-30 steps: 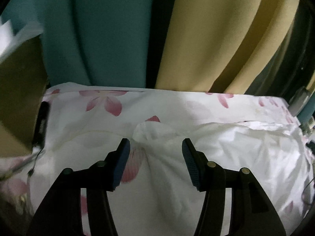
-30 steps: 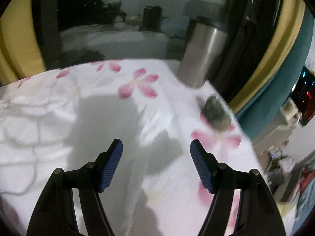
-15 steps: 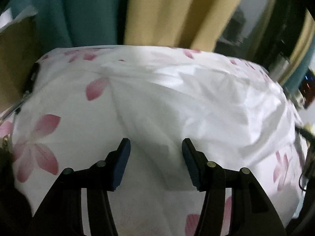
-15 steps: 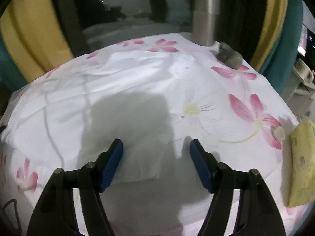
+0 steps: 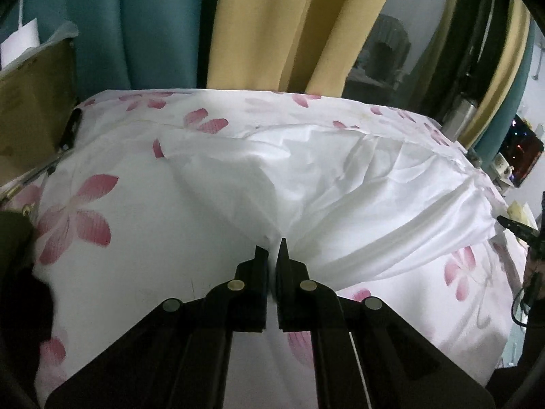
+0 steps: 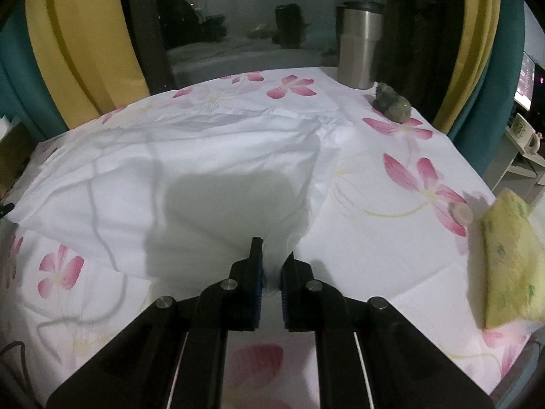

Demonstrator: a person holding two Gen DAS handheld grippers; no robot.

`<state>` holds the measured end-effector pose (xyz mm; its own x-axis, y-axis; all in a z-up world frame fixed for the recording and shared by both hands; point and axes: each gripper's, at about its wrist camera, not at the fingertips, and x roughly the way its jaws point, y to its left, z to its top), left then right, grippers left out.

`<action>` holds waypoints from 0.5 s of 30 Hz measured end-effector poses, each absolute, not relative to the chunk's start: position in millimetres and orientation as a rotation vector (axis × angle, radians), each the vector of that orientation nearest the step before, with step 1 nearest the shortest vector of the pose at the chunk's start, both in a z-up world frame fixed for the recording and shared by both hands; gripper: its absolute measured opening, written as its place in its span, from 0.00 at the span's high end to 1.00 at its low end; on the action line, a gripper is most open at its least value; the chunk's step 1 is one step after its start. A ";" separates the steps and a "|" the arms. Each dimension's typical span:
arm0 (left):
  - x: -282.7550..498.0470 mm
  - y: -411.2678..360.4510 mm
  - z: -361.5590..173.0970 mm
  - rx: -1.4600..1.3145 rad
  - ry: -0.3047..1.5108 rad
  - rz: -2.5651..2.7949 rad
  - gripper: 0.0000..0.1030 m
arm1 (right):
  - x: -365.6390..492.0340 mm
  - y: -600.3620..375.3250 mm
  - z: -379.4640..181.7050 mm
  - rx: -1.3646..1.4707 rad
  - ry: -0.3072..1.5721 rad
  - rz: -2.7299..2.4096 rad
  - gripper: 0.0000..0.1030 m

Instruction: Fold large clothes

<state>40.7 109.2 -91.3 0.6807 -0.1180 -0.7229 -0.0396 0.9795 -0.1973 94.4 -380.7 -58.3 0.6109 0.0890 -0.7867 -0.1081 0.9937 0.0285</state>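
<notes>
A large white garment (image 5: 340, 187) lies crumpled across a table covered with a pink-flowered sheet (image 5: 102, 272). In the left wrist view my left gripper (image 5: 273, 252) is closing, its jaws pinched on the garment's near edge, and the cloth gathers into folds that fan out from the tips. In the right wrist view the same garment (image 6: 204, 156) spreads to the left and centre over the flowered sheet (image 6: 391, 238). My right gripper (image 6: 272, 255) is closing too, with white fabric of the garment's near right corner caught between its blue pads.
A steel tumbler (image 6: 359, 51) and a grey stone figure (image 6: 391, 102) stand at the table's far right. A small round disc (image 6: 460, 213) and a yellow packet (image 6: 507, 262) lie near the right edge. A cardboard box (image 5: 30, 102) sits at the left, with curtains behind.
Both grippers went from wide open to shut on the garment's near edge. Both views pulled back towards the near side of the table, and the cloth now bunches at the left tips.
</notes>
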 end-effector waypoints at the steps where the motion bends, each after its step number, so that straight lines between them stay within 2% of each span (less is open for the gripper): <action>1: 35.2 108.7 -91.3 -0.208 0.823 -0.046 0.96 | 90.9 -382.1 -57.6 -0.021 0.906 0.110 0.92; 15: -12.4 94.4 -112.2 -0.244 0.886 -0.089 0.95 | 44.6 -400.2 -59.3 -0.028 0.914 0.066 0.92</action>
<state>-12.4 94.4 -112.2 0.6313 -0.1774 -0.7550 -0.0235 0.9687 -0.2473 44.6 -400.2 -59.3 0.6085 0.0452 -0.7923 -0.0692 0.9976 0.0037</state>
